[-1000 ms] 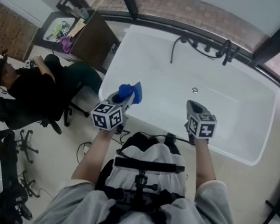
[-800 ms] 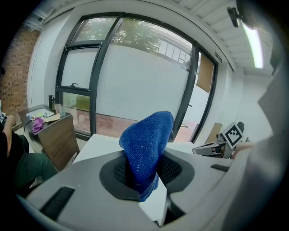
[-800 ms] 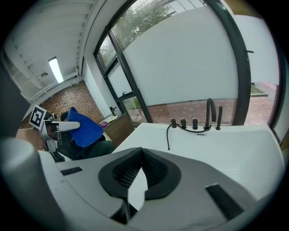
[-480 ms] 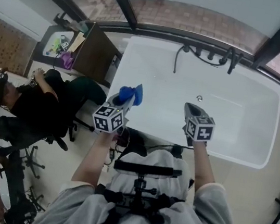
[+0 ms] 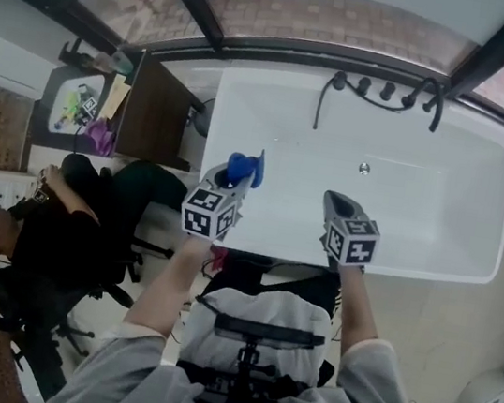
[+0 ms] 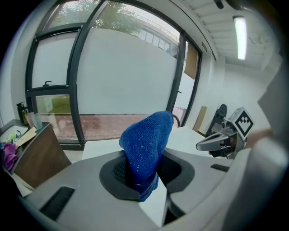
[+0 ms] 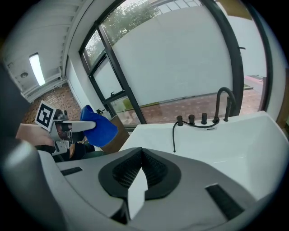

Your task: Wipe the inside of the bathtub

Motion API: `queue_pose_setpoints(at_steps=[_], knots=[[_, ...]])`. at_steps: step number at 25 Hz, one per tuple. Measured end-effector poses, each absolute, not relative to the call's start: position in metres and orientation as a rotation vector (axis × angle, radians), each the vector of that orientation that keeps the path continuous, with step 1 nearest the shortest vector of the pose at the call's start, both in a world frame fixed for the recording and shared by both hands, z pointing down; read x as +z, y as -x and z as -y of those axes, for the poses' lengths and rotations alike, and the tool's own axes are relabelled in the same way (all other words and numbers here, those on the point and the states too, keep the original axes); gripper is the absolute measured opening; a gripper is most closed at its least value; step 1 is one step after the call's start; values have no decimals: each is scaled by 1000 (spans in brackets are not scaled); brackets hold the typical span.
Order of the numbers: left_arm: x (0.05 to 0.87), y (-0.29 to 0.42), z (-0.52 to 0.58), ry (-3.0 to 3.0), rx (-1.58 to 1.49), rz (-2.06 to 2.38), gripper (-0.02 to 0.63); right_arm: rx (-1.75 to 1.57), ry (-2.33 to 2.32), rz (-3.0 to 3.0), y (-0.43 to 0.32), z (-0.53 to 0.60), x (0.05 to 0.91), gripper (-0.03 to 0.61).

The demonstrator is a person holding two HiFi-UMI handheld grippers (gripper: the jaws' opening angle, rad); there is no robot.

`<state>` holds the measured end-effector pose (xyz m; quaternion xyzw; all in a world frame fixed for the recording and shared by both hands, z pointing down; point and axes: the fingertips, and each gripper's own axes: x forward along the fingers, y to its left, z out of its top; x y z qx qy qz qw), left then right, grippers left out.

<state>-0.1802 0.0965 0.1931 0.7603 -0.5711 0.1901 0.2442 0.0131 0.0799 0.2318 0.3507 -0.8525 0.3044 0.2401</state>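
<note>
White and bare, the bathtub (image 5: 419,227) sits under the big window, with black taps (image 5: 383,90) on its far edge. It lies just ahead of and below both grippers, which hang over its near side, not down inside. The left gripper (image 5: 234,180) pinches a blue cloth (image 5: 244,167) tight, and the cloth sticks up past the jaws, ready to rub (I think no wiping is going on yet). The right gripper (image 5: 334,202) is closed on nothing. A seated person (image 5: 43,234) is off to the left.
</note>
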Motion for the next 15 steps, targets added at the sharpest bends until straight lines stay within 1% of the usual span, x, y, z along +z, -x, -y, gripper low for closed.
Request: queue_pose_setpoints(at_steps=[6,15], knots=[[242,190,-57,-2097,591,1534,91,807,-983,2286,10,-53,277,8],[344,172,-20,-2080,591,1561,91,751,-975,2334,14,1,356,8]])
